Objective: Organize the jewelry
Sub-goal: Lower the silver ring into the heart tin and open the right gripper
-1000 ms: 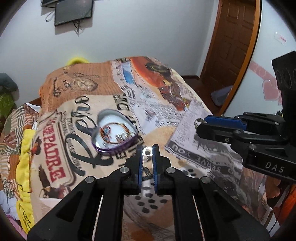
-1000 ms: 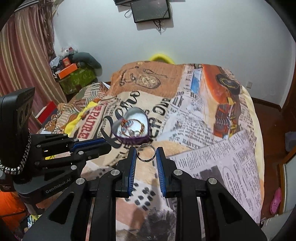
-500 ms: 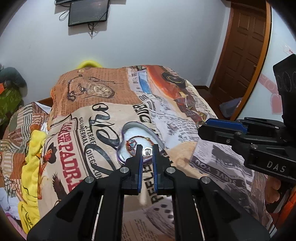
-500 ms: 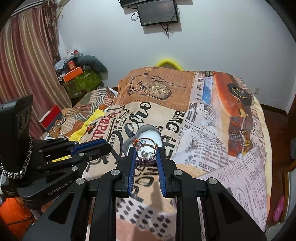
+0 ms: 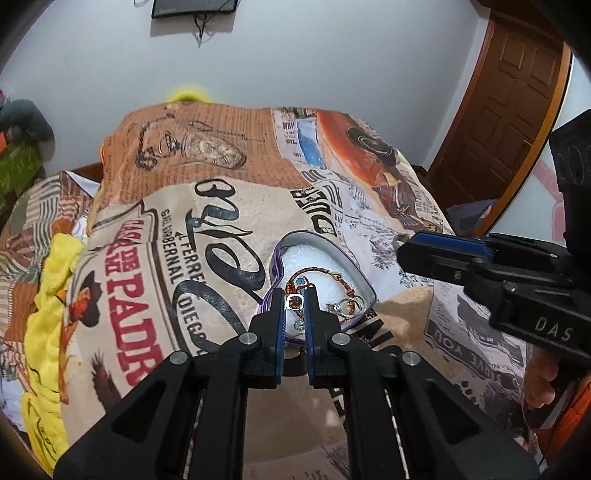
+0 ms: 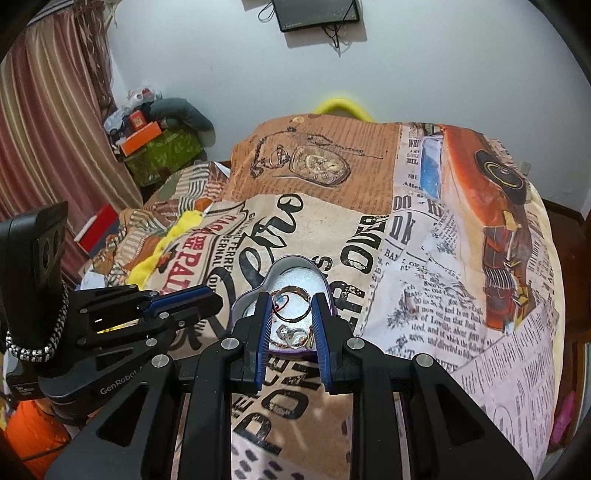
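1. Bedding printed like old newspaper (image 5: 229, 229) covers the bed and serves as the work surface, soft enough that small pieces will not roll away.
2. Nearest in the left wrist view, the left gripper (image 5: 294, 301) has its jaws almost together, pinching a small square-framed ring (image 5: 294, 301) at the tips; the narrow grip suits so tiny a piece.
3. In the right wrist view, the right gripper (image 6: 291, 308) is slightly wider, clamped across a thin round ring (image 6: 293, 305) held flat between the blue pads (image 6: 264, 325), probably so it drops level.
4. Just beyond both sets of tips sits the heart-shaped box (image 5: 354, 271), lid off, white-lined, resting on the bedding. A red cord bracelet (image 5: 332, 275) and some silver pieces already lie inside.
5. Both rings hang over the box's near side, so the step in hand looks like releasing them into it.
6. Farther off, a wooden door (image 5: 517, 92) and a wall-mounted screen (image 6: 317, 13) close the room.
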